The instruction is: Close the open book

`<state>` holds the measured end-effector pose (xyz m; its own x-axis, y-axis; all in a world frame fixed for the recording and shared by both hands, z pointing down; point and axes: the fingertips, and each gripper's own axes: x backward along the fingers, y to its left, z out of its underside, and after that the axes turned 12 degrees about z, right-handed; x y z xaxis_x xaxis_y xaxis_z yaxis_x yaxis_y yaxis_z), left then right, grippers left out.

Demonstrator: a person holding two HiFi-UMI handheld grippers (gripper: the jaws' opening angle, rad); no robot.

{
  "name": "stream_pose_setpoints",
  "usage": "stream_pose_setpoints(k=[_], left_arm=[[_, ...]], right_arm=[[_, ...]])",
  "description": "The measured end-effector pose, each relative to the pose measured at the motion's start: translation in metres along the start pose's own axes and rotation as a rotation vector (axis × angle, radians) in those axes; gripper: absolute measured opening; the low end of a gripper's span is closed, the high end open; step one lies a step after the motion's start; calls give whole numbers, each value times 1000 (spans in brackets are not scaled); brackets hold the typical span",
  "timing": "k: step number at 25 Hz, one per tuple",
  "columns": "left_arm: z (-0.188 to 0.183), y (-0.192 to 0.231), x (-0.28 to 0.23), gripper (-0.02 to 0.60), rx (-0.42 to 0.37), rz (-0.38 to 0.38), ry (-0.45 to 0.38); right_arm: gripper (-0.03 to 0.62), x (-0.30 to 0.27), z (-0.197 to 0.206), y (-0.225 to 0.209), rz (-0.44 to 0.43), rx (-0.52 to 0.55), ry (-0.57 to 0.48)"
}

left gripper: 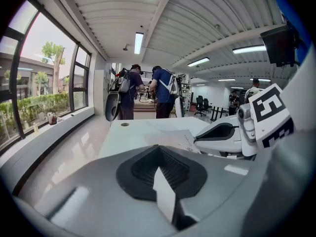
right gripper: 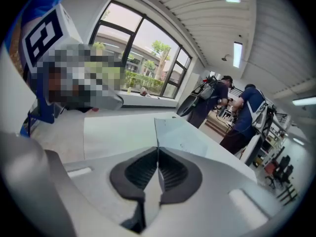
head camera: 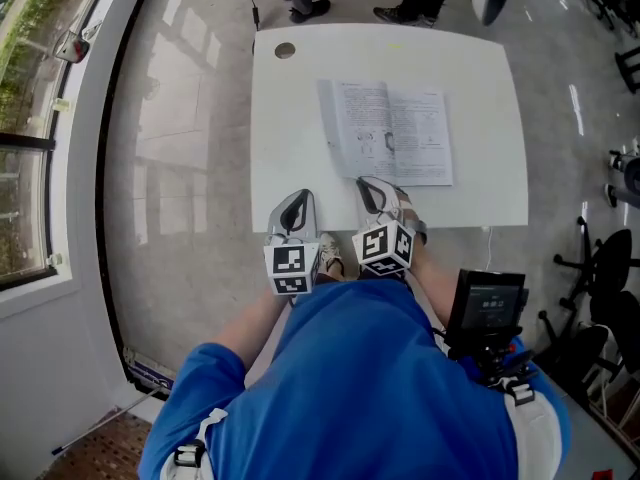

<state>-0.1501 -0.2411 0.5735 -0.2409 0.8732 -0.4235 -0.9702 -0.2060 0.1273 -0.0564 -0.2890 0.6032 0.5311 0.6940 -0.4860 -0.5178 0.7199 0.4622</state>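
Observation:
An open book (head camera: 390, 133) lies flat on the white table (head camera: 290, 118), a little right of the middle, pages up with print and small figures. Both grippers hover at the table's near edge, close to my body and short of the book. My left gripper (head camera: 297, 203) points at the bare table left of the book, jaws together and holding nothing (left gripper: 159, 149). My right gripper (head camera: 372, 186) sits just before the book's near left corner, its jaws shut and empty (right gripper: 158, 152). The book's pages (right gripper: 185, 139) show just beyond its tips.
A round cable hole (head camera: 284, 50) sits at the table's far left corner. Two people (left gripper: 148, 90) stand past the far edge beside a scooter. Windows run along the left wall. Office chairs (head camera: 605, 268) stand to the right.

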Motion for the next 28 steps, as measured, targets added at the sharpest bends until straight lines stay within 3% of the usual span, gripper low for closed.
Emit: stream_pose_setpoints(k=[9,20,28], left_arm=[[-26,-43,-2,6,-65,59,-28],[-40,-42,-28,6,-115,107,-31],[-44,-51,-46,6,-149,152,-31]], right_arm=[[11,44,13,-45,73,-213,21],[11,38,39,-82,142,-477,49],[12,34,84,-106,229,-623,126]])
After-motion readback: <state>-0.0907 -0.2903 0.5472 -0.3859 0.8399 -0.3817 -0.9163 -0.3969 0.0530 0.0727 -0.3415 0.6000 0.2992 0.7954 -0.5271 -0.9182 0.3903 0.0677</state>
